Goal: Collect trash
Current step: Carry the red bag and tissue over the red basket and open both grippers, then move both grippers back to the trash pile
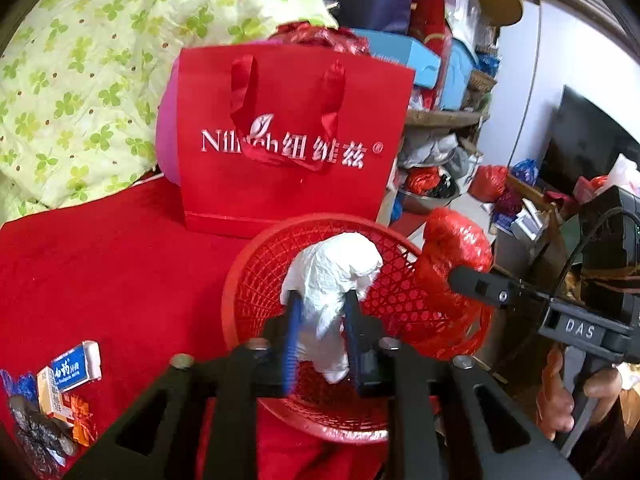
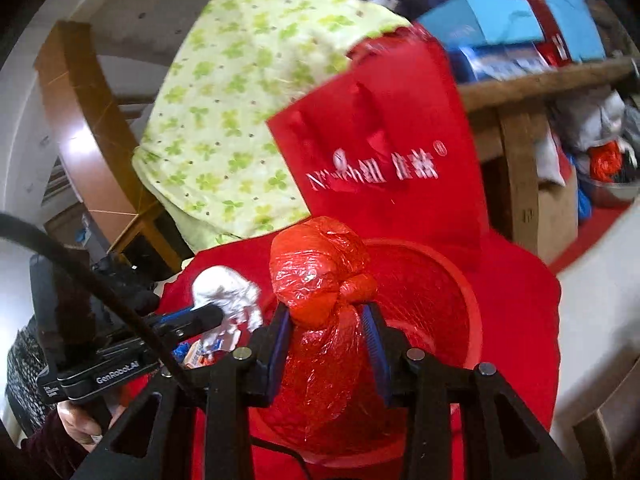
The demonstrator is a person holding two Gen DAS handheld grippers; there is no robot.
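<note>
A red mesh basket (image 1: 236, 292) sits on a red cloth. My left gripper (image 1: 322, 296) hangs over it with a crumpled white tissue (image 1: 336, 268) between its blue pads. The jaws stand slightly apart and the tissue's lower end hangs loose and blurred. My right gripper (image 2: 328, 308) is shut on a knotted red plastic bag (image 2: 320, 264) above the basket's rim (image 2: 472, 308). In the left wrist view that bag (image 1: 456, 240) hangs at the basket's right edge. The right wrist view shows the left gripper (image 2: 212, 314) and tissue (image 2: 224, 284) to the left.
A red gift bag (image 1: 288, 140) stands behind the basket, with a green clover quilt (image 1: 80, 60) to its left. Small boxes and wrappers (image 1: 68, 372) lie on the red cloth at near left. Cluttered shelves and a dark screen (image 1: 588, 140) fill the right.
</note>
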